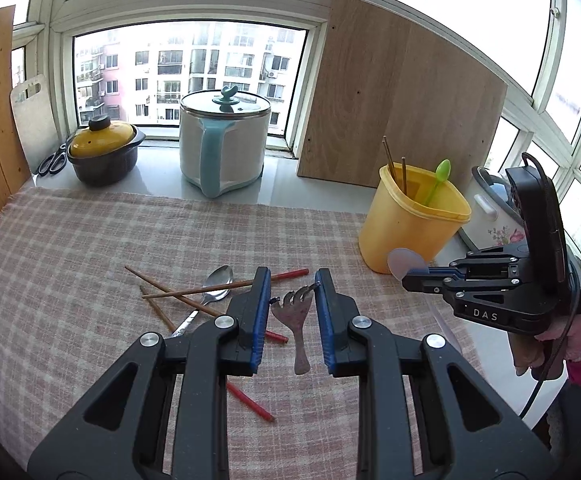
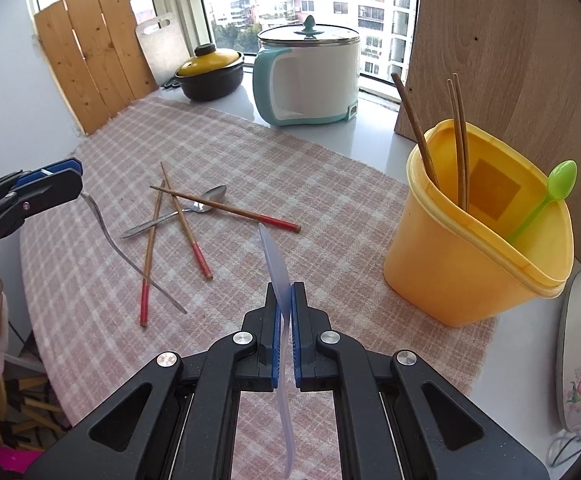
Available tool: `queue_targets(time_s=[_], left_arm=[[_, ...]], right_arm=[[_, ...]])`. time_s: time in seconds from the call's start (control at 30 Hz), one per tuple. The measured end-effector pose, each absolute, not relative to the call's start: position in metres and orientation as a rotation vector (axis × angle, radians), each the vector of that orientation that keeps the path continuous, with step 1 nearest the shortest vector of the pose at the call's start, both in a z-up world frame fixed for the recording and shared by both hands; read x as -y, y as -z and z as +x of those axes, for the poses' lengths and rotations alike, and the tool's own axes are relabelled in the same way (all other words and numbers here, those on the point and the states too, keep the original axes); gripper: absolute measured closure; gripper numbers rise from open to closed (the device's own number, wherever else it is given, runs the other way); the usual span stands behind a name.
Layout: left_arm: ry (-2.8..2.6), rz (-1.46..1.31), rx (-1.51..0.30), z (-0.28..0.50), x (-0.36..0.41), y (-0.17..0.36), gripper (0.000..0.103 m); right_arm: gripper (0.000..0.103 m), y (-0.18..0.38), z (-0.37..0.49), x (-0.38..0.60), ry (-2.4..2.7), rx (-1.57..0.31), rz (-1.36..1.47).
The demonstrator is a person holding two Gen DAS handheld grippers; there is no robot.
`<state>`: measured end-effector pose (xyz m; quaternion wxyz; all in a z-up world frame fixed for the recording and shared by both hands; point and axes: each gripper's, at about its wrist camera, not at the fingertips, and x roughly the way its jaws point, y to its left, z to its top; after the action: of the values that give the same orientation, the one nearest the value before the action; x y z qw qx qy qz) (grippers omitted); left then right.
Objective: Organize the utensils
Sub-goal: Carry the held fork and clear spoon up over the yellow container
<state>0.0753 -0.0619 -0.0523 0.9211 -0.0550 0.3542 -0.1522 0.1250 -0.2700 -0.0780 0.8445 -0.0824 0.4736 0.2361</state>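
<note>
A yellow holder [image 2: 478,248] stands at the desk's [image 2: 330,184] right edge; the right hand-held gripper [image 2: 286,300] clamps a translucent spoon [image 2: 276,264] beside it, while the left hand-held gripper [image 1: 292,280], fingers apart, suspends a fork [image 1: 295,312] above scattered chopsticks [image 2: 194,224].

Cloth [image 2: 290,168]: woven check, matt, rough. Fork [image 1: 295,312]: dull tarnished metal. Spoon [image 2: 206,200]: shiny metal. Chopsticks [image 2: 178,204]: wood, red-lacquered ends. Tub [image 2: 474,256]: glossy yellow plastic. Scoop [image 2: 276,268]: translucent frosted plastic. Board [image 1: 394,100]: matt wood grain.
</note>
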Motion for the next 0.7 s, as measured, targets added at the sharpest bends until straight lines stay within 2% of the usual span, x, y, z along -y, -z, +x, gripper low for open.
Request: queue_targets(time_s=[0.7], left_arm=[[0.428,-0.080,-0.628,0.099,0.114,-0.011,0.082]], right_arm=[[0.100,0.006,0.128,0.338,-0.417,-0.852,-0.097]])
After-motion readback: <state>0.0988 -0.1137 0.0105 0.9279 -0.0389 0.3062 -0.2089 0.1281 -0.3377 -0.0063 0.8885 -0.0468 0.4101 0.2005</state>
